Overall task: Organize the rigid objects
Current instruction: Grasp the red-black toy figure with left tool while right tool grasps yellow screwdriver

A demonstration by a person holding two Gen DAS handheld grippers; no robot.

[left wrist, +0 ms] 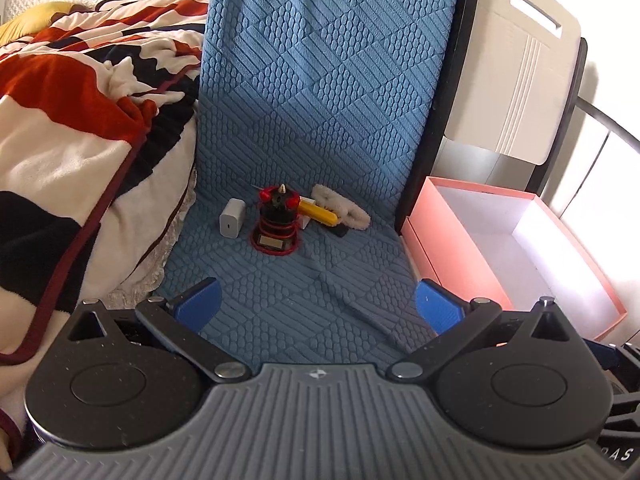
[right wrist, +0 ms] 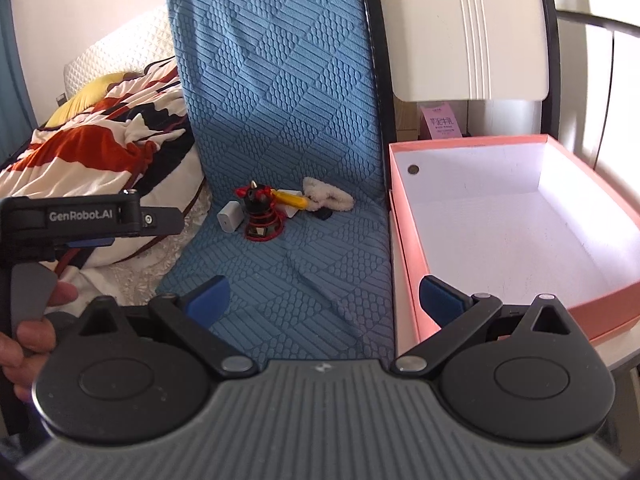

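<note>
A small cluster lies on the blue textured mat (left wrist: pixel 304 128) (right wrist: pixel 280 92): a white charger block (left wrist: pixel 229 223) (right wrist: pixel 228 218), a black-and-red figurine (left wrist: pixel 277 221) (right wrist: pixel 260 216), a yellow bar (left wrist: pixel 318 212) (right wrist: pixel 292 199), a fluffy white piece (left wrist: pixel 340 208) (right wrist: pixel 328 197) and a small black item (left wrist: pixel 340 232) (right wrist: pixel 323 214). My left gripper (left wrist: pixel 318 306) hangs open well short of the cluster, nothing between its blue pads. My right gripper (right wrist: pixel 324 300) is open too, nearer the pink box (right wrist: pixel 600 308) (left wrist: pixel 452 264), whose white inside holds nothing. The left gripper's body (right wrist: pixel 92 216) shows in the right wrist view, a hand (right wrist: pixel 28 336) around it.
A red, white and black blanket (left wrist: pixel 80 128) (right wrist: pixel 112 128) is heaped left of the mat. A white panel (left wrist: pixel 516 72) (right wrist: pixel 468 32) with a dark frame stands behind the box. A pink carton (right wrist: pixel 440 122) sits behind the box.
</note>
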